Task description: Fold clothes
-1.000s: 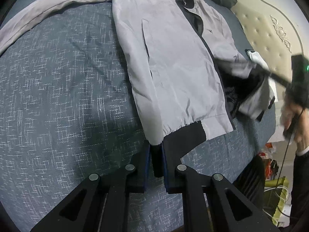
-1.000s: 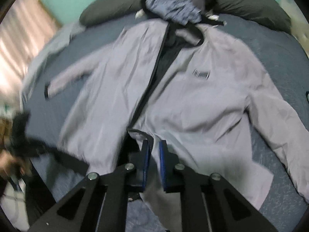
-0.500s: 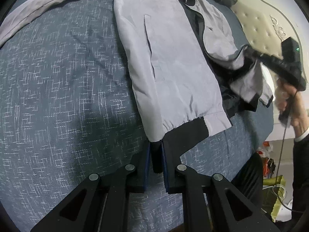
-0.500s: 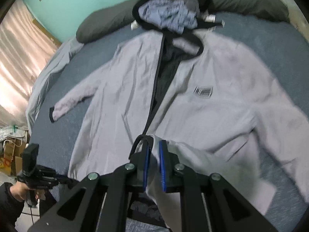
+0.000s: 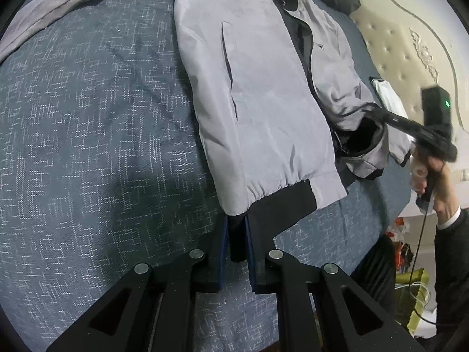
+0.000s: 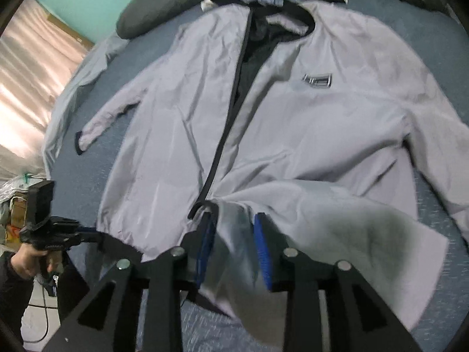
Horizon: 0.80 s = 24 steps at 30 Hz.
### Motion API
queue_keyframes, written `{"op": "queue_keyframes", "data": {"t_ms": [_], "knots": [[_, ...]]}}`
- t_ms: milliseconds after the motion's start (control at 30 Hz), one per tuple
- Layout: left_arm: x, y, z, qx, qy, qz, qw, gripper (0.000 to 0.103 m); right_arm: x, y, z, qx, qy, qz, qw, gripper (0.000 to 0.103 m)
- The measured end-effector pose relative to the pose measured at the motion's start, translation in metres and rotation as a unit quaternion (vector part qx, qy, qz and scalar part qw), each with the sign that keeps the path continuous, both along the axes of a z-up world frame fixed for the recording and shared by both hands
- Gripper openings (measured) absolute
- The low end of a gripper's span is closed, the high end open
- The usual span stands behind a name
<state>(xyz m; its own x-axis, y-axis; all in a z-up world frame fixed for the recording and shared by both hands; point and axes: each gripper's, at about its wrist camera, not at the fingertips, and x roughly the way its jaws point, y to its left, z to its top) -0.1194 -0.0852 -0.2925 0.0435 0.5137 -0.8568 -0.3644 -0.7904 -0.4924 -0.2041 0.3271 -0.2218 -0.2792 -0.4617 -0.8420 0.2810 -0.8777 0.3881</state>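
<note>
So our grey jacket (image 6: 307, 123) is lying front-up on the bed (image 5: 88, 117), hood toward the dark pillow (image 6: 158, 14). Our left tool (image 5: 238, 234) is clamped on the jacket's black hem band. Our right tool (image 6: 234, 234) is letting go, jaws spreading, with the jacket's folded-in corner loose between its 2 pads.
</note>
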Motion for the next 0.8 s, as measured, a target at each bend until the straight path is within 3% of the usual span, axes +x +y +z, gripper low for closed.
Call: {"op": "queue_keyframes", "data": {"t_ms": [67,100,133,300,400,567,733,800], "knots": [[0.000,-0.003,0.001,0.008,0.000,0.003,1.0000,0.014,0.013,0.013,0.019,-0.015,0.021,0.004,1.000,0.037],[-0.001,-0.005,0.002,0.012,0.001,0.004,0.9999,0.015,0.020,0.020,0.026,-0.018,0.031,0.006,0.999,0.047],[0.000,-0.006,0.002,0.015,0.000,0.006,0.9999,0.016,0.025,0.026,0.033,-0.019,0.039,0.008,0.999,0.050],[0.001,-0.012,0.004,0.018,0.000,0.011,0.9998,0.017,0.049,0.072,0.052,-0.009,0.064,-0.025,0.998,0.050],[0.004,-0.011,0.008,0.020,0.004,0.005,0.9998,0.021,0.062,0.103,0.037,0.008,0.039,-0.061,0.997,0.050],[0.005,-0.008,0.002,0.032,0.000,0.008,0.9994,0.022,0.083,0.147,0.000,-0.009,-0.007,-0.127,0.992,0.050],[0.004,-0.016,-0.002,0.030,-0.006,0.040,0.9987,0.038,0.095,0.153,-0.032,0.001,-0.038,-0.134,0.990,0.051],[0.004,-0.018,-0.003,0.040,-0.012,0.048,0.9980,0.040,0.097,0.152,-0.041,-0.003,-0.048,-0.135,0.990,0.051]]}}
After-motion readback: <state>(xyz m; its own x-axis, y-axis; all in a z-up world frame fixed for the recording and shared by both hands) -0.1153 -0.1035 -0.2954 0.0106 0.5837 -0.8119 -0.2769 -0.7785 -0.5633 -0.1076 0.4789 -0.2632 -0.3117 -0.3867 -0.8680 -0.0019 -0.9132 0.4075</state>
